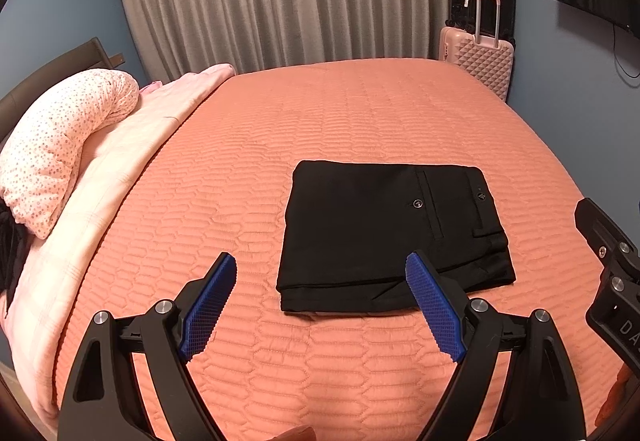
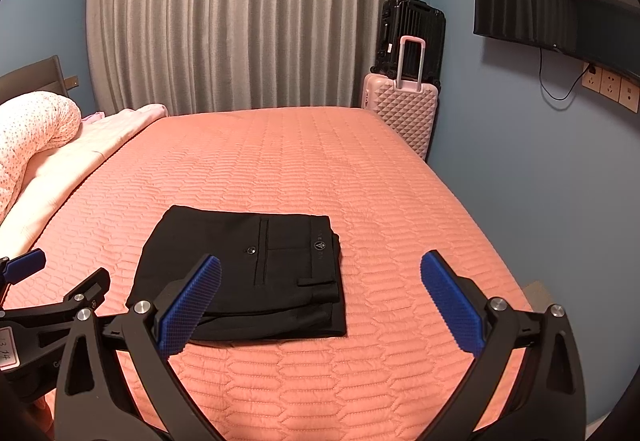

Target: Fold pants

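The black pants (image 1: 384, 233) lie folded into a flat rectangle on the orange quilted bed (image 1: 320, 113), back pocket and button facing up. They also show in the right wrist view (image 2: 248, 269). My left gripper (image 1: 320, 261) is open and empty, held above the bed just in front of the pants' near edge. My right gripper (image 2: 320, 265) is open and empty, to the right of the left one, its left finger over the pants' near edge. The right gripper's body shows at the right edge of the left wrist view (image 1: 612, 281).
A floral pillow (image 1: 60, 145) and pink blanket (image 1: 132, 145) lie at the bed's left end. A pink suitcase (image 2: 404, 113) and black suitcase (image 2: 412, 37) stand at the far corner. A TV (image 2: 552, 1) hangs on the blue right wall. Grey curtains (image 2: 240, 21) hang behind.
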The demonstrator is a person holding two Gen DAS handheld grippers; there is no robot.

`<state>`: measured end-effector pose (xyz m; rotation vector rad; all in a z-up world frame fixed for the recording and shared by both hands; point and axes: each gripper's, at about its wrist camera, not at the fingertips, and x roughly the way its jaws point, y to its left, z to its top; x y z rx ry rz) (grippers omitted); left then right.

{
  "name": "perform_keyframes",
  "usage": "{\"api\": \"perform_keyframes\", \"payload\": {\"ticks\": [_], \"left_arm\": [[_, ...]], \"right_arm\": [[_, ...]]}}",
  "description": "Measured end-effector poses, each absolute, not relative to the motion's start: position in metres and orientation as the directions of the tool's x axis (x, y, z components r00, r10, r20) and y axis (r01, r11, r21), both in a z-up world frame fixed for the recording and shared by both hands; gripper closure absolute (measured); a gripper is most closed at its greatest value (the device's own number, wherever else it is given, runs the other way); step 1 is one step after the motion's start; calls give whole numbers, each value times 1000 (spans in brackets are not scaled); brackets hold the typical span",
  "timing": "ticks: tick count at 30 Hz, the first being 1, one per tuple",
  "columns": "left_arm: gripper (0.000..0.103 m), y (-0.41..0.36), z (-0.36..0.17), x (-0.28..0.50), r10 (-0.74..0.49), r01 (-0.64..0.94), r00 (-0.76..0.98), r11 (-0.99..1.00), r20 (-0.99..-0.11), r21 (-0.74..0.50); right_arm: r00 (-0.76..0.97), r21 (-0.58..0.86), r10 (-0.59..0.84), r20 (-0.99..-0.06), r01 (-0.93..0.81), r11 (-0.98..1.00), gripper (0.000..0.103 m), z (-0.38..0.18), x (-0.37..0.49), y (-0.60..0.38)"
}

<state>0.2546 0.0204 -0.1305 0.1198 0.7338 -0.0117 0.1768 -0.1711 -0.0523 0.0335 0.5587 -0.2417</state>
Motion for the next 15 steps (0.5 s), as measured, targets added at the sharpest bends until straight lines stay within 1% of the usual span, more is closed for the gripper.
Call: {"api": "perform_keyframes", "payload": {"ticks": [15], "left_arm": [[18, 23, -139, 259, 17, 63, 732, 994, -681, 93]], "right_arm": [[816, -38, -217, -536, 233, 972, 5, -55, 180, -171]]}}
